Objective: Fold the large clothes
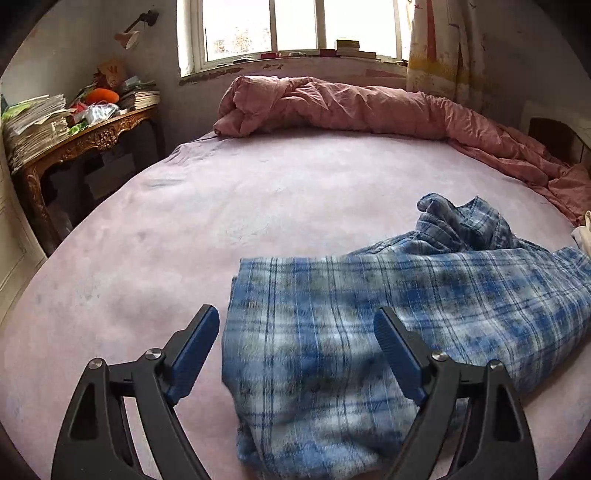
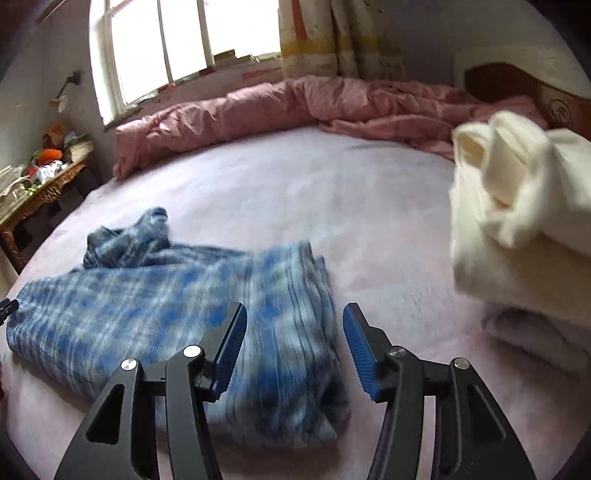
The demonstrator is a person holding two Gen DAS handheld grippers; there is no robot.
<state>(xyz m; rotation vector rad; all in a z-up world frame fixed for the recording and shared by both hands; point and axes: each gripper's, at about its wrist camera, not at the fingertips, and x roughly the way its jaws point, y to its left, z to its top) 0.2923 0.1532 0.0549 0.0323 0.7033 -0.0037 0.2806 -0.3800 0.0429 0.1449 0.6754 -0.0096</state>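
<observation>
A blue plaid shirt (image 1: 369, 314) lies partly folded on the pink bed sheet (image 1: 184, 229). My left gripper (image 1: 295, 325) is open, just above the shirt's left end, holding nothing. In the right wrist view the same shirt (image 2: 177, 295) lies spread from left to centre. My right gripper (image 2: 293, 328) is open over the shirt's right end, holding nothing. A tip of the left gripper shows at the far left edge (image 2: 7, 308).
A cream white garment pile (image 2: 517, 221) sits on the bed at the right. A rumpled pink duvet (image 1: 351, 107) lies along the far side under the window (image 1: 295, 29). A cluttered carved wooden side table (image 1: 74, 136) stands left of the bed.
</observation>
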